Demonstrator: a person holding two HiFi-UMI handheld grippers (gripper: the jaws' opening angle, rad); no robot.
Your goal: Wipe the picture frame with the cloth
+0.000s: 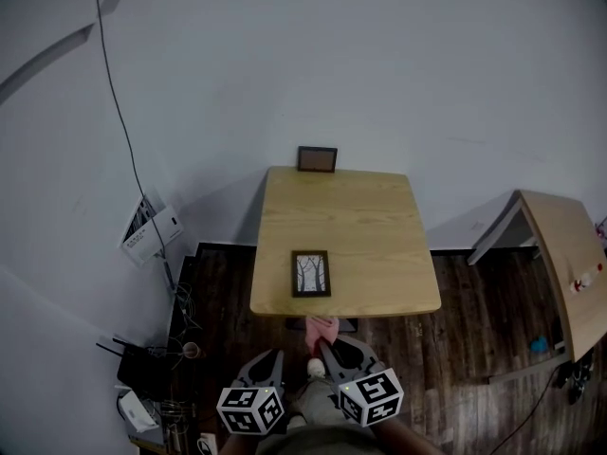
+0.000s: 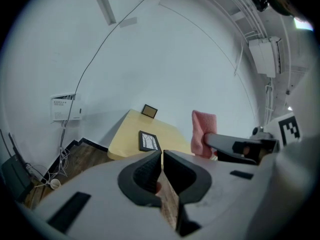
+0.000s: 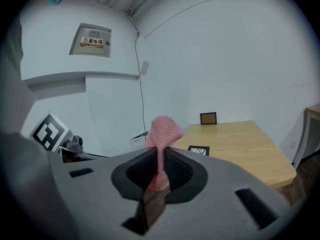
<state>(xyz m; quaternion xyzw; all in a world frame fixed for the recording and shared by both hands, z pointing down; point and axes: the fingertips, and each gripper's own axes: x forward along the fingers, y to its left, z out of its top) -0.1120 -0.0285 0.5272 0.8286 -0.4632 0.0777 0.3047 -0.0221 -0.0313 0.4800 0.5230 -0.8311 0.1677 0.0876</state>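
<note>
The right gripper [image 3: 160, 154] has its jaws clamped on a pink cloth [image 3: 164, 129] — soft, light and floppy, best pinched at a bunched fold. The left gripper [image 2: 162, 155] is closed and empty. The picture frame [image 1: 311, 273] lies flat near the table's [image 1: 379, 226] front edge. It looks light and probably glazed, so I'd steady it by its rim.

Your frame [image 1: 311, 273] lies flat on the bench [image 1: 379, 226], near its front edge. A second frame [image 1: 317, 158] stands at the bench's far edge. Short of the bench, your right claw [image 1: 327, 347] holds the cloth [image 1: 322, 328], with your left claw [image 1: 268, 358] alongside.
</note>
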